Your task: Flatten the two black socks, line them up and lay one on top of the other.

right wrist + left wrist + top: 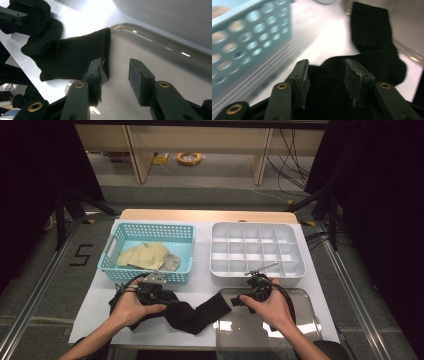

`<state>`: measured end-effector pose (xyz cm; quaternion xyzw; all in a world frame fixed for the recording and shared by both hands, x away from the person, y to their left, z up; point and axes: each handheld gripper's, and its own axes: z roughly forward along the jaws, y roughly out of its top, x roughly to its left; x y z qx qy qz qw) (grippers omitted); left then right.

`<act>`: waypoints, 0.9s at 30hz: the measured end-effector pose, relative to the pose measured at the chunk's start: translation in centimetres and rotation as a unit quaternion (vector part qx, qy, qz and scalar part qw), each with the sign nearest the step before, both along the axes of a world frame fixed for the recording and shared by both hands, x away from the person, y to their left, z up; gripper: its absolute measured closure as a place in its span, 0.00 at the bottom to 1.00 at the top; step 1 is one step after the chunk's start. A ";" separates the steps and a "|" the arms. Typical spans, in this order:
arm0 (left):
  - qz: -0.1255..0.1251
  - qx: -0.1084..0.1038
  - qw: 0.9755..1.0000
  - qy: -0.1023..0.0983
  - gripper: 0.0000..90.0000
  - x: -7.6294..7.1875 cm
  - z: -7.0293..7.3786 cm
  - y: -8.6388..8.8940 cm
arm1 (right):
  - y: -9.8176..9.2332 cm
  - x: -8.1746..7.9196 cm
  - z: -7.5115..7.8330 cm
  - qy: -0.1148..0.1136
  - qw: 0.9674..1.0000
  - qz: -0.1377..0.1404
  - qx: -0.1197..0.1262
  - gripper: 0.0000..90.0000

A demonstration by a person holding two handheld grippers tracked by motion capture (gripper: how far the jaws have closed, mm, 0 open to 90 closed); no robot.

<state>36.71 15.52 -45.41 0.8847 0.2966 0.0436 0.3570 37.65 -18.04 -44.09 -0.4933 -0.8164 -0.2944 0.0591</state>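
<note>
A black sock lies stretched across the white mat, its cuff resting on the left edge of a shiny metal tray. My left gripper is low over the sock's foot end. In the left gripper view its jaws stand open, with the sock spread under and between them. My right gripper hovers over the tray, open. In the right gripper view the ribbed cuff ends just beside its left jaw, and bare tray shows between the pads.
A teal perforated basket behind the left hand holds a yellow cloth and a grey piece. Behind the right hand stands a white divided organizer. The table's front edge is near the forearms.
</note>
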 end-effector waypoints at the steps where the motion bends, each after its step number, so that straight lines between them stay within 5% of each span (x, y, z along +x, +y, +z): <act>1: -0.003 -0.001 1.000 0.005 0.59 -0.1 -0.2 -0.4 | 0.2 0.0 0.0 0.001 1.000 0.001 0.001 0.70; 5: -0.043 0.026 0.998 0.027 0.54 0.0 -1.1 -1.5 | 0.8 0.2 -0.4 -0.002 1.000 0.017 -0.004 0.70; 7: -0.044 0.022 0.998 0.027 0.53 0.0 -1.5 -1.9 | 1.1 0.2 -0.5 0.005 1.000 0.017 -0.009 0.70; 10: -0.068 0.057 0.996 0.007 0.54 0.1 -1.5 -2.0 | 1.4 0.3 -0.7 0.001 1.000 0.026 -0.011 0.71; 12: -0.057 0.052 0.997 0.001 0.55 -0.2 -1.7 -2.4 | 1.6 0.2 -0.8 0.008 1.000 0.025 -0.018 0.72; 13: -0.078 0.075 0.994 -0.008 0.57 -0.1 -1.5 -2.3 | 1.6 0.3 -0.8 0.009 0.999 0.028 -0.019 0.72; 16: -0.082 0.086 0.993 -0.012 0.60 -0.3 -1.7 -2.6 | 1.9 0.2 -1.0 0.006 0.999 0.031 -0.021 0.73; 17: -0.071 0.070 0.995 -0.015 0.62 -0.5 -2.0 -2.9 | 1.9 0.2 -1.1 0.004 0.999 0.036 -0.023 0.73; 18: -0.089 0.093 0.991 -0.022 0.63 -0.3 -1.8 -2.7 | 2.0 0.2 -1.1 0.002 0.999 0.034 -0.027 0.73; 19: -0.075 0.083 0.994 -0.023 0.64 -0.5 -2.0 -2.9 | 2.1 0.0 -1.1 0.013 0.999 0.032 -0.023 0.74; 20: -0.090 0.097 0.991 -0.030 0.66 -0.4 -1.8 -2.8 | 2.1 0.1 -1.2 0.001 0.999 0.038 -0.028 0.75; 27: -0.089 0.125 0.986 -0.067 0.83 -0.9 -2.0 -3.2 | 2.5 0.0 -1.3 0.010 0.998 0.043 -0.035 0.83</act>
